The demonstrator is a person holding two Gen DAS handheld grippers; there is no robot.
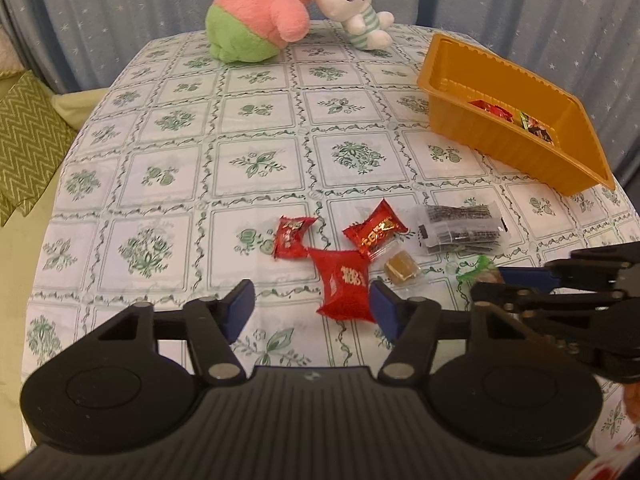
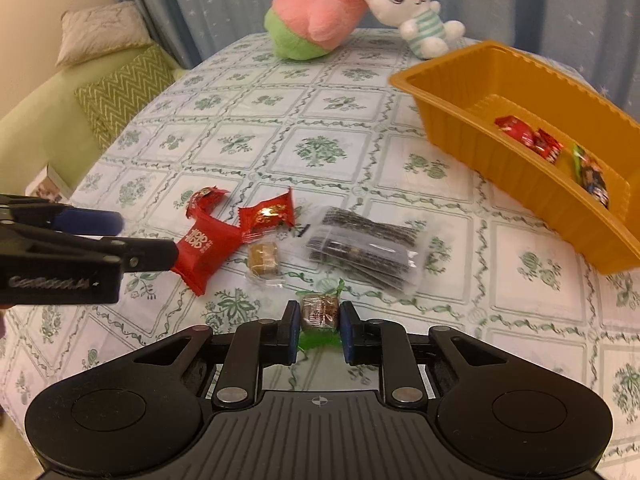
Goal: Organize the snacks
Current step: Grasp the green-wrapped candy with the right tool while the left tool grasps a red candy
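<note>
My left gripper (image 1: 312, 308) is open around a large red snack packet (image 1: 344, 284). Its right pad sits at the packet's edge and its left pad stands well clear. From the right wrist view the same gripper (image 2: 144, 238) reaches in from the left to that packet (image 2: 204, 248). My right gripper (image 2: 320, 320) is shut on a green-wrapped candy (image 2: 320, 312) just above the cloth. Two smaller red packets (image 1: 292, 236) (image 1: 378, 228), a clear-wrapped brown candy (image 1: 400, 268) and a pack of dark sticks (image 1: 460, 228) lie close together. The orange tray (image 2: 500, 168) at the right holds several wrapped snacks.
A pink and green plush (image 1: 256, 20) and a white rabbit plush (image 1: 352, 4) lie at the table's far edge. A green sofa with a zigzag cushion (image 2: 120, 92) stands to the left, off the table. A blue curtain hangs behind.
</note>
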